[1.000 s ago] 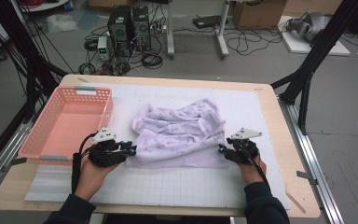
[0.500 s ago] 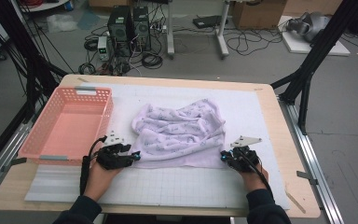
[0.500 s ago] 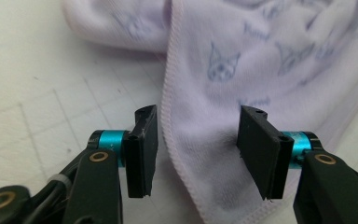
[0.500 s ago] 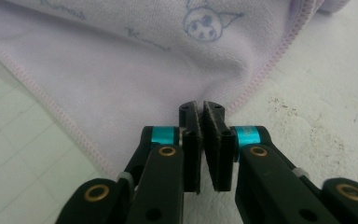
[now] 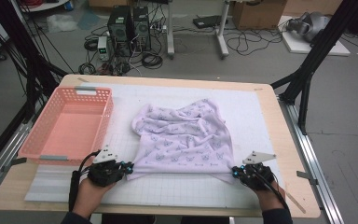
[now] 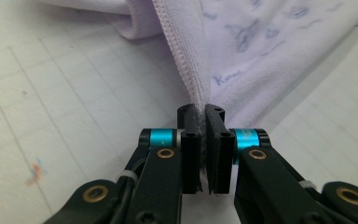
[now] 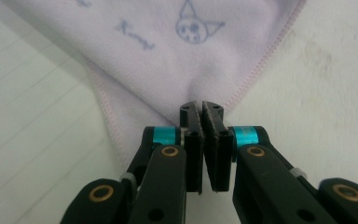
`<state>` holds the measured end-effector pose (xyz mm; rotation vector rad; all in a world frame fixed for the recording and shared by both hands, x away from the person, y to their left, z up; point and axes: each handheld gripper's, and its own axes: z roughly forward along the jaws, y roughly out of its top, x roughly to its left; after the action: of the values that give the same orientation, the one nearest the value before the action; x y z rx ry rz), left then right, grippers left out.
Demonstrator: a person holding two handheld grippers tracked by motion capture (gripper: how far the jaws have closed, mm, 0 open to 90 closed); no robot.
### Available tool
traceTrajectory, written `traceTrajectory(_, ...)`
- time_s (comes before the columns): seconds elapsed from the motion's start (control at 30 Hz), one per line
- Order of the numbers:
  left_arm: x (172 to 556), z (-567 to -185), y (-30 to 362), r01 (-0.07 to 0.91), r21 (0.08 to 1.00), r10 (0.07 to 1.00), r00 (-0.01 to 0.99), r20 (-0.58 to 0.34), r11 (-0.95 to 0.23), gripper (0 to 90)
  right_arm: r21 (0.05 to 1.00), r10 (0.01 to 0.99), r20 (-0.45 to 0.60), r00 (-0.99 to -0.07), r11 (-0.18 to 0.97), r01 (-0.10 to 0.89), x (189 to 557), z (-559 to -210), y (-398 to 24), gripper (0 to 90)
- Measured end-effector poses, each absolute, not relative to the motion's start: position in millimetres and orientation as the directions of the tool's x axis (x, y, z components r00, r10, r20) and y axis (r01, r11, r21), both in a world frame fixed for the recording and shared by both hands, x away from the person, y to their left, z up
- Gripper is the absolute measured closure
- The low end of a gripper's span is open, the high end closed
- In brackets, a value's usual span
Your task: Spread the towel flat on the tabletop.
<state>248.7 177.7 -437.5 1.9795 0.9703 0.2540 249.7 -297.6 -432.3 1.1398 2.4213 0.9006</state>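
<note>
On the white gridded mat (image 5: 177,191), the lilac printed towel (image 5: 184,140) is lying more spread than a second ago, its near edge now drawn flatter between the hands, while its far part is still bunching in soft folds. Left gripper (image 6: 202,116) and right gripper (image 7: 201,112), having just been closing, are each clenching a stitched near corner of the fleecy cloth. Beside it, left, is sitting a pink plastic lattice basket (image 5: 100,109); crumpled folds are hiding the towel's far corners.
</note>
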Motion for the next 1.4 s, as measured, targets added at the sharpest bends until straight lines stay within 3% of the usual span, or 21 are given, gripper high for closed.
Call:
traceTrajectory(0.2,222,-426,183,0.512,0.808,0.651,0.726,-0.223,-0.293,85.3,0.685,0.782,-0.01,-0.623,0.459,0.566,212,-422,-305,87.0)
traceTrajectory(0.43,196,-425,195,0.553,0.772,0.553,0.767,-0.324,-0.315,84.8,0.698,0.773,0.019,-0.634,0.444,0.562,167,-404,-311,86.9)
traceTrajectory(0.5,194,-429,192,0.547,0.768,0.558,0.771,-0.307,-0.332,78.1,0.671,0.768,0.005,-0.64,0.472,0.572,161,-407,-310,86.3)
traceTrajectory(0.53,196,-430,191,0.549,0.77,0.584,0.757,-0.293,-0.326,63.6,0.663,0.771,-0.007,-0.637,0.48,0.574,161,-410,-309,82.9)
traceTrajectory(0.57,200,-431,191,0.546,0.775,0.612,0.742,-0.272,-0.317,54.5,0.663,0.781,-0.014,-0.624,0.474,0.579,162,-412,-308,72.2)
traceTrajectory(0.63,207,-432,190,0.532,0.796,0.658,0.714,-0.24,-0.288,50.8,0.673,0.812,-0.028,-0.584,0.447,0.589,168,-416,-307,59.1)
traceTrajectory(0.77,229,-431,188,0.523,0.825,0.709,0.665,-0.236,-0.216,46.7,0.723,0.85,-0.057,-0.523,0.397,0.566,191,-417,-302,45.9)
traceTrajectory(0.9,240,-423,185,0.495,0.855,0.681,0.681,-0.27,-0.156,45.7,0.752,0.876,-0.053,-0.48,0.351,0.558,222,-419,-294,41.9)
traceTrajectory(1.0,240,-412,190,0.446,0.884,0.679,0.693,-0.243,-0.139,45.0,0.745,0.874,-0.048,-0.484,0.354,0.565,240,-425,-286,39.6)
traceTrajectory(1.27,239,-395,213,0.389,0.92,0.703,0.666,-0.25,-0.041,44.4,0.746,0.874,-0.058,-0.482,0.359,0.561,254,-433,-279,37.5)
traceTrajectory(1.4,244,-396,205,0.392,0.918,0.707,0.665,-0.239,-0.058,44.2,0.75,0.88,-0.036,-0.474,0.338,0.569,259,-437,-286,36.8)
